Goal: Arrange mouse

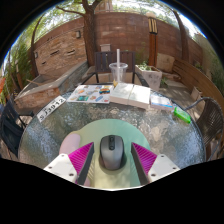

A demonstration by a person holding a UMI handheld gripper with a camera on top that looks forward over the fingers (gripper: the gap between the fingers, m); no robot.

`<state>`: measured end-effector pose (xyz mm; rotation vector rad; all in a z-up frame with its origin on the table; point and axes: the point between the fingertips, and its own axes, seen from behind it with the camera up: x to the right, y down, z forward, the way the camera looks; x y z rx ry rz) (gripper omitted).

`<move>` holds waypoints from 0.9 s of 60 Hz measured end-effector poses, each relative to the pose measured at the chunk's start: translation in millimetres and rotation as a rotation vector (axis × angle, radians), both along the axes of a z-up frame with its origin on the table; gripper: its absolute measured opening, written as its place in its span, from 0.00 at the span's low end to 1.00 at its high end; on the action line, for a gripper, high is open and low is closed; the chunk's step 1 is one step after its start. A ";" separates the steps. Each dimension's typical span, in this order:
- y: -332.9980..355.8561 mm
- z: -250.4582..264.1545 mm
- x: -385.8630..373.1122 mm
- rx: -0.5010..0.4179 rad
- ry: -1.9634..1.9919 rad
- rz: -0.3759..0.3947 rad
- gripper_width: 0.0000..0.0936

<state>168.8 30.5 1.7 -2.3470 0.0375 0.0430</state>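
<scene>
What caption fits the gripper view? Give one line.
Open gripper straddles a grey computer mouse on a round green mat atop a glass patio table.

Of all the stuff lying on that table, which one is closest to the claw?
The dark grey mouse: it sits between the open claw fingers, on a green mat. The plastic cup and papers lie far beyond.

Only 1 view: a wide-angle camera riding on the gripper (112, 166), looking forward and slightly down along its 2 fingers. It sits low and close over the glass tabletop (60, 120), facing across it toward the chair (108, 62) and brick wall (70, 45) well beyond the far edge.
</scene>
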 end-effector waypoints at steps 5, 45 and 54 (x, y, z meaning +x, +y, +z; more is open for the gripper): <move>-12.7 23.9 -4.1 0.030 -0.022 0.008 0.90; -257.3 217.6 -59.3 0.171 -0.133 -0.070 0.92; -272.3 223.5 -64.9 0.179 -0.154 -0.062 0.91</move>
